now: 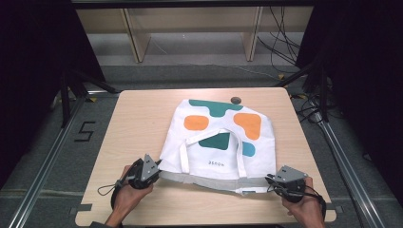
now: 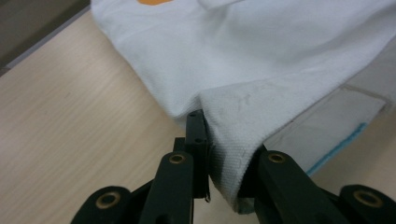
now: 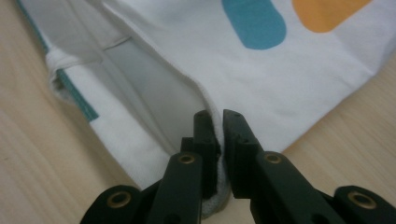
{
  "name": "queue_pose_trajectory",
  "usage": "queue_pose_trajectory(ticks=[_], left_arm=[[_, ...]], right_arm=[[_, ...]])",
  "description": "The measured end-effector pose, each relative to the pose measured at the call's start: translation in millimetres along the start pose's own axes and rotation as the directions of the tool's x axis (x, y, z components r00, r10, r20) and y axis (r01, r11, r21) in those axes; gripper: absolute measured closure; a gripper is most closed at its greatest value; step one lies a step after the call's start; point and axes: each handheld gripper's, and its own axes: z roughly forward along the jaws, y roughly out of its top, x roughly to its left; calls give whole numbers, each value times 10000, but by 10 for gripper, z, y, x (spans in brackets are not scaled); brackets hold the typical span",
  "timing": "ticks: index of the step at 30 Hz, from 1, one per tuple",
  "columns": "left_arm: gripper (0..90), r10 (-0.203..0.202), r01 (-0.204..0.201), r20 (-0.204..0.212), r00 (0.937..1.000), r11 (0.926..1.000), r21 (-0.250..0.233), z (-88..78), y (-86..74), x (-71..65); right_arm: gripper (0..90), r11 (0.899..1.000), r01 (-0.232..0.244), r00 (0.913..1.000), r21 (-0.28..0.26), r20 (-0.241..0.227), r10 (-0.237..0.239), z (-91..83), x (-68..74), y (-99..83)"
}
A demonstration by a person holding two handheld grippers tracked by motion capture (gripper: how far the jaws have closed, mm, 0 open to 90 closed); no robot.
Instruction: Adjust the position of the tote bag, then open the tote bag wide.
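Note:
A white tote bag (image 1: 218, 137) with orange, green and blue patches lies flat on the wooden table (image 1: 138, 123), its handles folded onto it and its open rim toward me. My left gripper (image 1: 154, 172) is at the near left corner of the rim. In the left gripper view the gripper (image 2: 224, 149) is shut on a fold of the bag's (image 2: 243, 56) cloth. My right gripper (image 1: 270, 180) is at the near right corner. In the right gripper view the gripper (image 3: 218, 126) pinches the upper layer of the bag's (image 3: 280, 79) rim, and the grey inside shows to its left.
A small dark round hole (image 1: 235, 99) sits in the table just behind the bag. Bare wood lies left and right of the bag. Beyond the table stand a wooden shelf (image 1: 190, 28), loose cables (image 1: 285, 42) and black frame legs (image 1: 64, 95).

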Motion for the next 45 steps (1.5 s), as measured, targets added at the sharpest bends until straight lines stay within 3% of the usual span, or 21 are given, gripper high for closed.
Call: queue_pose_trajectory(ticks=[1,5,6,10,11,12,14,16,19,23,24,30,31,34,41,42,45], left_arm=[[800,0,0,0,10000,10000,0,0,0,0],[799,263,-270,335,9991,9994,210,-148,-49,-207],[799,258,-275,495,9984,9990,341,-199,-61,-282],[793,113,-123,425,9990,9997,229,-281,-83,-361],[782,264,-282,444,9987,9988,411,-288,-93,-359],[754,199,-218,399,9990,9987,459,-275,-102,-358],[671,-69,62,211,9998,9994,343,-245,-100,-345],[649,-210,205,141,9997,9994,295,-226,-79,-323],[602,-207,205,145,9997,9997,144,-213,-63,-334],[582,-198,192,151,9997,9990,400,-162,-57,-317],[592,-159,148,192,9997,9984,548,-148,-54,-307],[703,-192,168,311,9993,9968,782,-139,-84,-260],[744,-105,86,237,9997,9970,773,-142,-78,-271],[831,443,-446,62,9990,9970,633,-165,-52,-306],[843,572,-579,202,9982,9976,385,-239,-41,-333],[843,549,-552,219,9983,9984,149,-262,-39,-336],[843,541,-542,147,9984,9985,35,-299,-28,-330]], right_arm=[[849,10000,0,10000,0,0,0,0,0,0],[859,9999,-39,9995,-108,317,42,27,-94,21],[857,9996,-270,9993,-79,271,273,46,-132,23],[811,9987,-295,9993,-420,216,304,63,-190,14],[759,9982,-477,9987,-356,150,482,58,-187,3],[738,9983,-319,9993,-498,177,328,76,-203,-8],[708,9993,-348,9993,-147,127,350,127,-187,-35],[709,9990,-428,9989,-116,186,430,142,-184,-38],[762,9986,-525,9986,-11,36,525,170,-205,-48],[822,9993,-363,9993,-117,-32,363,166,-211,-47],[836,9984,-540,9985,-179,-28,540,135,-195,-33],[842,9976,-465,9989,-518,74,469,93,-192,-23],[841,9963,-646,9979,-560,-14,646,82,-171,-25],[841,9962,-472,9989,-736,3,474,46,-161,-29],[843,9918,-689,9975,-1080,61,699,-45,-145,-35],[846,9915,-639,9978,-1130,90,653,-58,-147,-38],[852,9856,-873,9960,-1448,39,888,-103,-156,-21]])
